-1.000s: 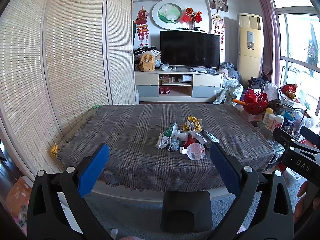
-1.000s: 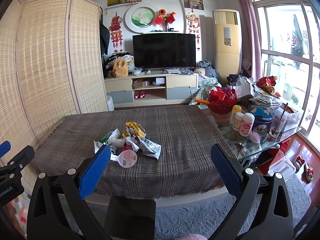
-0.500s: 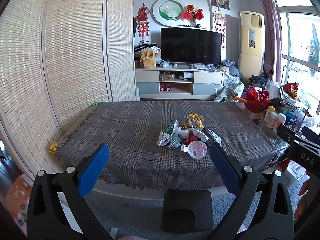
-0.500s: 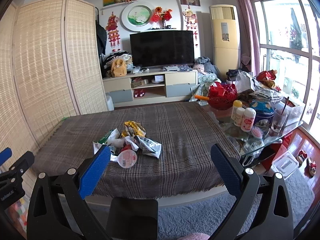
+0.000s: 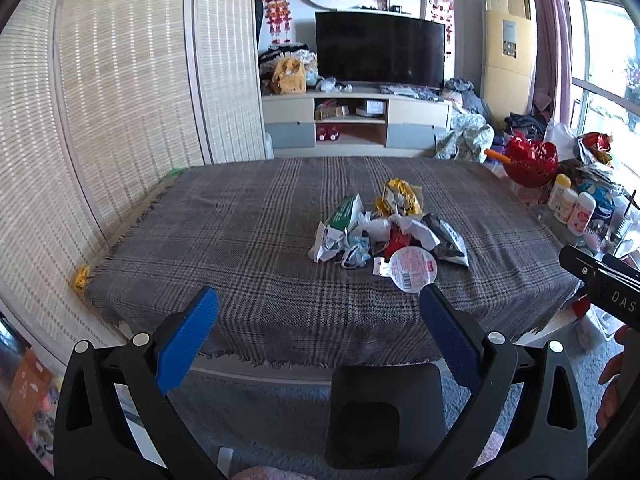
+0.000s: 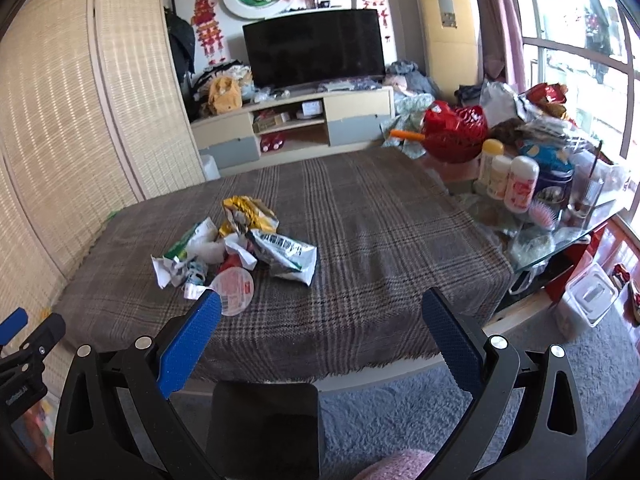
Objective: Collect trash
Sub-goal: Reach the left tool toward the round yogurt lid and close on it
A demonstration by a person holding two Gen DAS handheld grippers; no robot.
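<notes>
Living room with a dark television (image 5: 380, 54) on a low media cabinet (image 5: 356, 122) at the far wall, and woven screens (image 5: 120, 92) along the left side. Nearer the cameras stands a counter (image 5: 240, 248) covered with a grey plaid cloth.

On the cloth, a little right of centre in the left wrist view, lies a pile of trash (image 5: 384, 232): crumpled white paper, a green and white carton (image 5: 343, 214), a gold wrapper (image 5: 398, 196) at the far side, a dark printed snack bag (image 5: 446, 240) on the right, and a round clear plastic lid (image 5: 412, 269) with a red and white label at the near edge.

To the right of the cloth, a glass surface carries a red basket (image 6: 456, 136) and several white bottles (image 6: 506, 174) among other clutter.

The left tool (image 5: 319, 318) hangs just short of the counter's near edge, its blue-padded fingers (image 5: 186, 340) spread wide apart and holding nothing. The right tool (image 6: 321, 322) hangs beside it, fingers equally wide apart and holding nothing, with the trash ahead and to its left. Grey carpet (image 6: 400, 412) shows beneath both.
</notes>
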